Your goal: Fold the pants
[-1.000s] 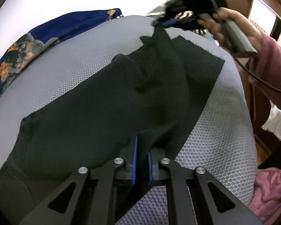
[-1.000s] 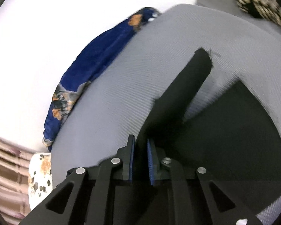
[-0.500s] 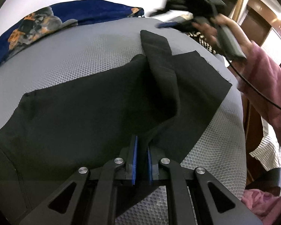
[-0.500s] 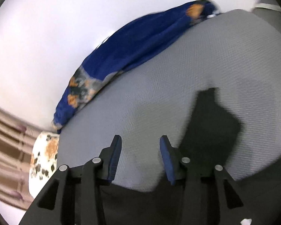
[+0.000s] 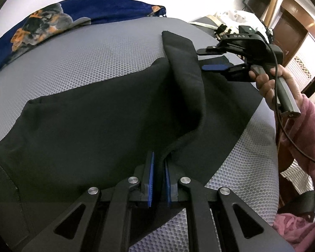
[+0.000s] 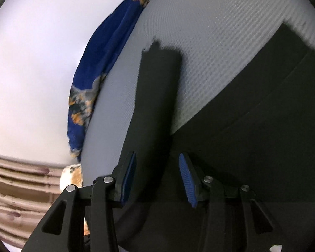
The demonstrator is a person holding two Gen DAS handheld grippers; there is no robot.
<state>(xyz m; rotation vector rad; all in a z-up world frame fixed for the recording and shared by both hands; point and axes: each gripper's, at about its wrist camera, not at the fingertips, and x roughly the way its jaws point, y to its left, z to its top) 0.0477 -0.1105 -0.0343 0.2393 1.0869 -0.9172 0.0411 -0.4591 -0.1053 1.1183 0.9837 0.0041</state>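
Black pants (image 5: 98, 121) lie spread on a grey mesh-covered mattress (image 5: 94, 48). My left gripper (image 5: 158, 163) is shut on a raised fold of the pants near the front edge. A narrow strip of the pants (image 5: 182, 50) runs from there to the far side. My right gripper (image 5: 208, 59) is open beside that strip's far end, held by a hand. In the right wrist view the right gripper (image 6: 156, 168) is open, with the black strip (image 6: 157, 88) lying loose between its fingers on the mattress (image 6: 210, 21).
A blue floral cloth (image 5: 58, 19) lies along the mattress's far edge by the white wall, also seen in the right wrist view (image 6: 98, 69). Pink cloth (image 5: 294, 226) and wooden doors (image 5: 292, 27) are on the right. A striped cloth (image 6: 14, 184) hangs at lower left.
My right gripper opened and let go of the pants strip, which now lies on the mattress. It then drew back a little. My left gripper stayed shut on the fold.
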